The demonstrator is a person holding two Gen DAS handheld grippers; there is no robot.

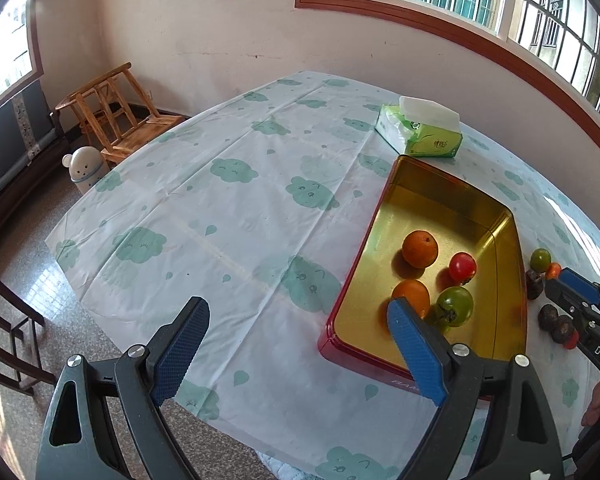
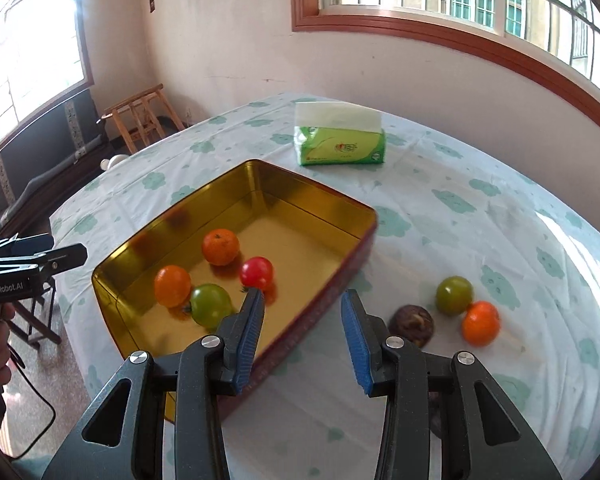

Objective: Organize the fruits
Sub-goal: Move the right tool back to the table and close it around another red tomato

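A gold-lined red tin (image 1: 496, 320) (image 2: 260, 192) on the table holds two oranges (image 2: 220, 246) (image 2: 172, 285), a red tomato (image 2: 256, 273) and a green tomato (image 2: 210, 304). Outside it on the cloth lie a green tomato (image 2: 454, 295), an orange fruit (image 2: 481, 322) and a dark brown fruit (image 2: 413, 322); more dark fruits show in the left wrist view (image 1: 556, 322). My right gripper (image 2: 302, 298) is open and empty above the tin's near right edge. My left gripper (image 1: 298, 312) is open and empty over the cloth left of the tin.
A green tissue pack (image 1: 420, 130) (image 2: 340, 140) lies behind the tin. Wooden stools (image 1: 116, 116) and a small white bin (image 1: 85, 168) stand on the floor beyond the table's left edge. A dark chair (image 1: 8, 320) stands at the near left.
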